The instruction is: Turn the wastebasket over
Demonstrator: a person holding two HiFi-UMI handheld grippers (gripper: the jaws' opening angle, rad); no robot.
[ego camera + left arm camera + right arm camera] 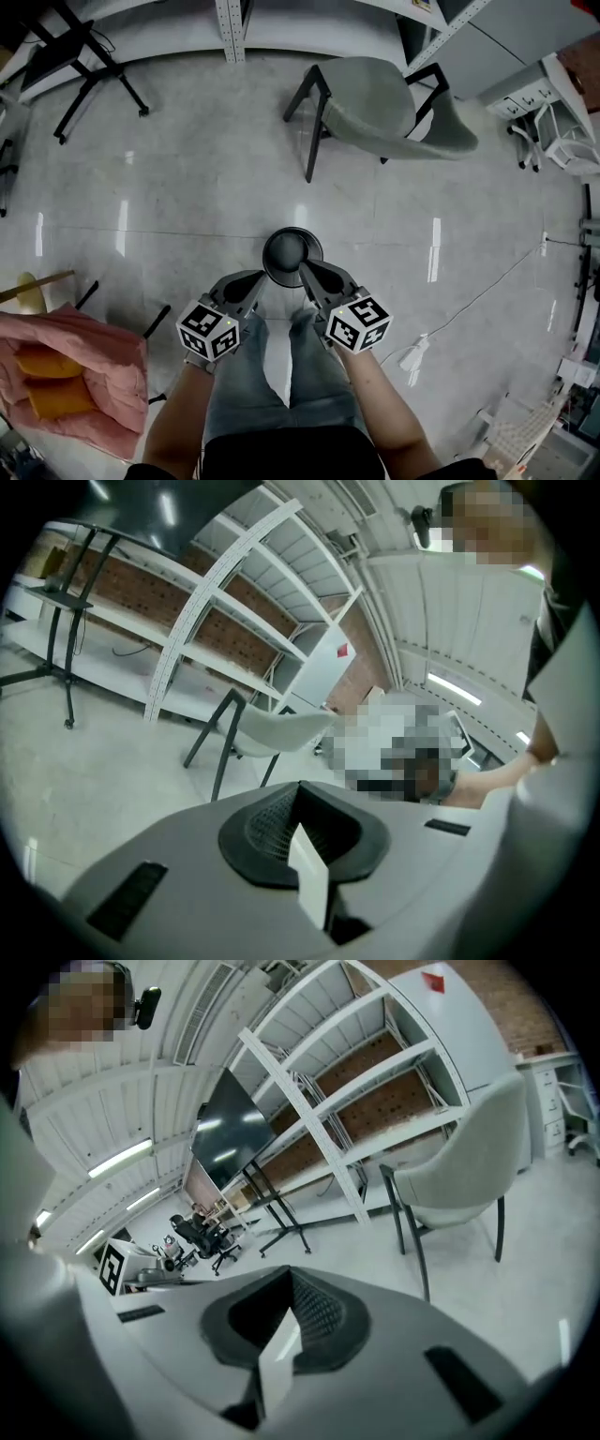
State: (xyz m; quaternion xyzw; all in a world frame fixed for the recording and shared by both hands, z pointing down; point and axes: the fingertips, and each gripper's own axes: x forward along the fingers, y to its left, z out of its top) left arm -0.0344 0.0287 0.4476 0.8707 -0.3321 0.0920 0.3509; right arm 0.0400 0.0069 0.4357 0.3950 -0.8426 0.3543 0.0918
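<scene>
Head view: dark wastebasket (292, 253) standing on floor (187, 187), flanked closely by left gripper (255, 279) and right gripper (309, 271), jaws together, holding nothing; likely placed either side for tipping it over.

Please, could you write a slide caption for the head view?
Head view: left gripper and right gripper, jaws shut, point at a dark round wastebasket; a grey chair stands beyond.

A small round wastebasket (292, 253), dark grey to black, appeared from straight above as a circle with a thin paler rim and a glossy dark centre. It was just ahead of the person's knees, above the pale floor. The left gripper (262, 278) and right gripper (306, 271) met its near edge on either side. Whether its mouth faced up or down could not be told.
</scene>
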